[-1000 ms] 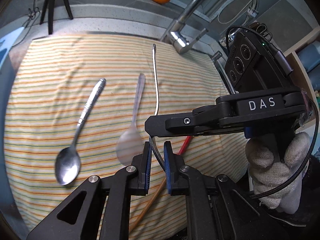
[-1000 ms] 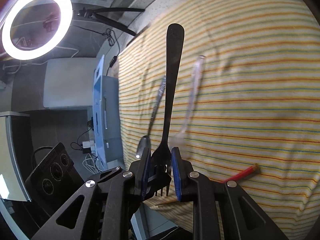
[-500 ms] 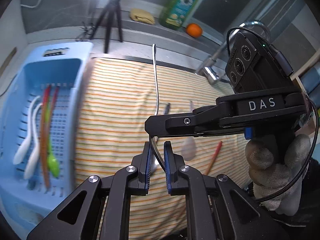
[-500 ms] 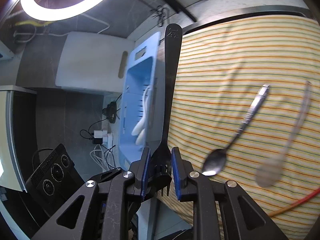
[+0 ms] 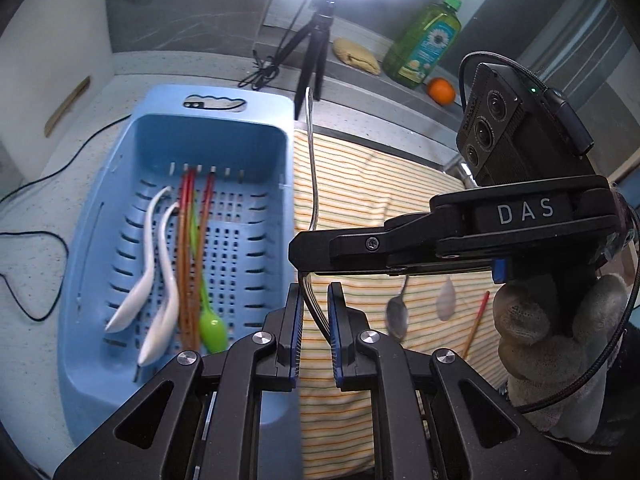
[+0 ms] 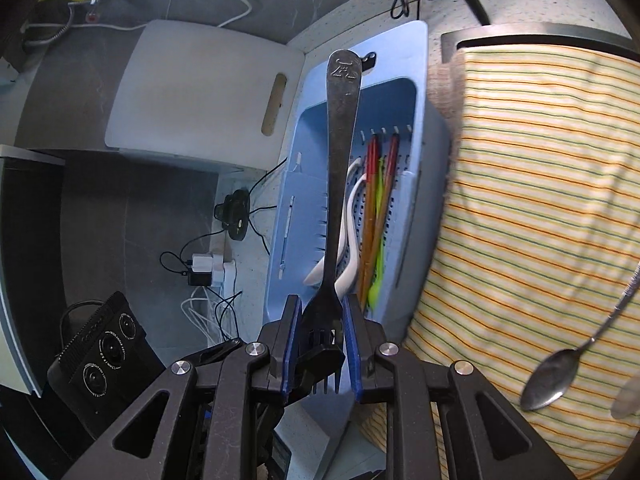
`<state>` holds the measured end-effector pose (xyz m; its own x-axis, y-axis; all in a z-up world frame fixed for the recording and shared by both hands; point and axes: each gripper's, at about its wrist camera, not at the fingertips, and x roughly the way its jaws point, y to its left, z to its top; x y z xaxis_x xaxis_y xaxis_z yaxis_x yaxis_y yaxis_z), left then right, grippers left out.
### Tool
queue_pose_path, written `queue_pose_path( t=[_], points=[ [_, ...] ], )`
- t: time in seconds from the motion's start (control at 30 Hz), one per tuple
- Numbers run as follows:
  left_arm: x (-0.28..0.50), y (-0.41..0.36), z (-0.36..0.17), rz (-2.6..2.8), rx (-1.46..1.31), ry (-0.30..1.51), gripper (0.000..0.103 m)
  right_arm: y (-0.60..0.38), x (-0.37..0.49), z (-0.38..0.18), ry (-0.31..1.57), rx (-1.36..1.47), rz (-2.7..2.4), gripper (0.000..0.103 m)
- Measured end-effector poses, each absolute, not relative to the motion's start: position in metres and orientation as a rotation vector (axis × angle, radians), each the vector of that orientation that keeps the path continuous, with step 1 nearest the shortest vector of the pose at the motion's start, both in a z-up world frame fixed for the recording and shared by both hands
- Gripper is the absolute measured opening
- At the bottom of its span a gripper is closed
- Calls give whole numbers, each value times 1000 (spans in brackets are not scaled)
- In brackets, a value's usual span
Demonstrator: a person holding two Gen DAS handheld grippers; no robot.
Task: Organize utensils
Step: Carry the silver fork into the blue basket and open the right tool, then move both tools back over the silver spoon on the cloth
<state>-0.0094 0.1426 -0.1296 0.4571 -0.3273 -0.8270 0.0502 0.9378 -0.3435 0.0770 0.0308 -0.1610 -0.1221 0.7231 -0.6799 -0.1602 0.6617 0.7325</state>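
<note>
My left gripper [image 5: 313, 320] is shut on a thin silver fork [image 5: 313, 184], seen edge-on, its handle rising over the seam between basket and cloth. My right gripper [image 6: 320, 344] is shut on a dark metal fork [image 6: 340, 160] by its tine end; the handle stands up in front of the blue basket [image 6: 416, 80]. The blue slotted basket [image 5: 100, 240] holds two white spoons [image 5: 140, 280], red-brown chopsticks [image 5: 188, 260] and a green spoon [image 5: 211, 326]. On the striped cloth [image 5: 360, 184] lie a steel spoon [image 6: 552, 380], a pale spoon [image 5: 447, 300] and a red chopstick [image 5: 478, 322].
A ring light on a tripod [image 5: 316, 52], a green soap bottle [image 5: 428, 48], a yellow sponge [image 5: 356, 56] and an orange [image 5: 441, 91] line the back ledge. A white cutting board [image 6: 200, 92] leans left of the basket. Cables and a plug strip [image 6: 208, 272] lie below it. A gloved hand [image 5: 552, 340] holds the right gripper.
Both grippers have swung left from over the striped cloth toward the blue basket, each still gripping its fork. The basket and its contents now fill the left of both views.
</note>
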Motion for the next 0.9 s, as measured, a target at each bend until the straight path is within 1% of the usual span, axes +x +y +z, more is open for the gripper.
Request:
queue_pose_path(
  t=[0.27, 0.4, 0.9],
  points=[
    [0, 165, -152, -209, -285, 1122, 11, 60, 81, -180, 1549, 463, 778, 19],
    [3, 173, -161, -191, -292, 1147, 12, 69, 83, -180, 1524, 413, 763, 19],
    [-4, 186, -161, -153, -321, 1158, 12, 45, 94, -167, 1493, 441, 772, 21]
  ],
)
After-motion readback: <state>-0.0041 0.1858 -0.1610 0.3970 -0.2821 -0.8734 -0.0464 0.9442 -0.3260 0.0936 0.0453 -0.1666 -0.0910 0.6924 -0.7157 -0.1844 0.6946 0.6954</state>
